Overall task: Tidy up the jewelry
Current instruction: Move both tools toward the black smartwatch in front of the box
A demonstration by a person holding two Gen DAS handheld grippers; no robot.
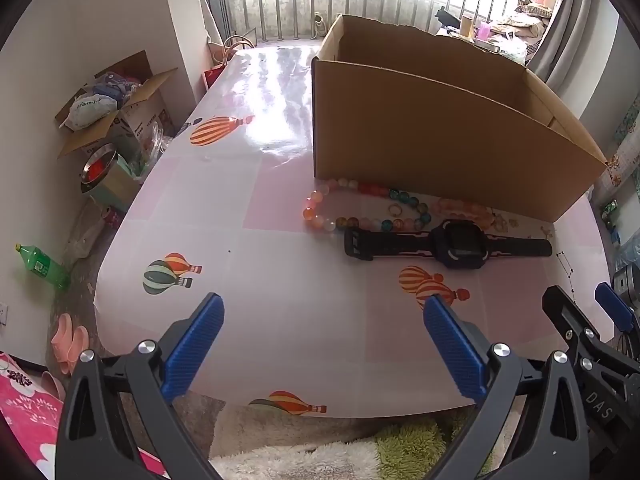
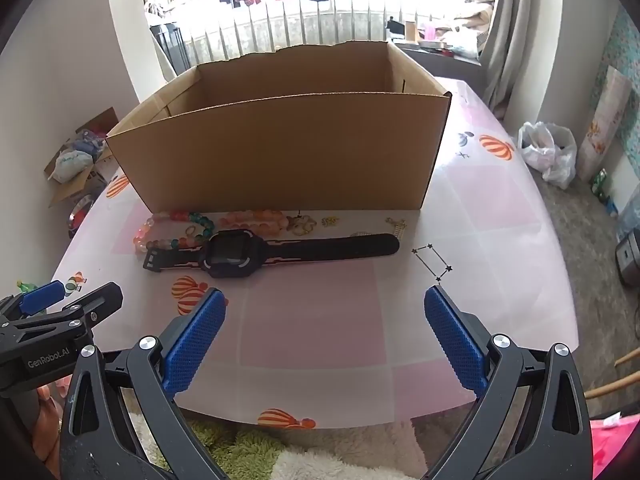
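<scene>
Both my tongs hang tilted steeply down over the near edge of the table (image 2: 500, 220), side by side: my left gripper (image 1: 324, 320) and my right gripper (image 2: 325, 312) each have their blue pads spread as wide as they go, with nothing between them. Well ahead of both, a black smartwatch (image 2: 240, 256) lies flat with its strap stretched out, and just behind it sit a multicoloured bead necklace (image 1: 340, 216), an orange bead bracelet (image 2: 252, 220) and small gold trinkets (image 2: 304, 224), all along the front wall of an open cardboard box (image 2: 280, 152).
</scene>
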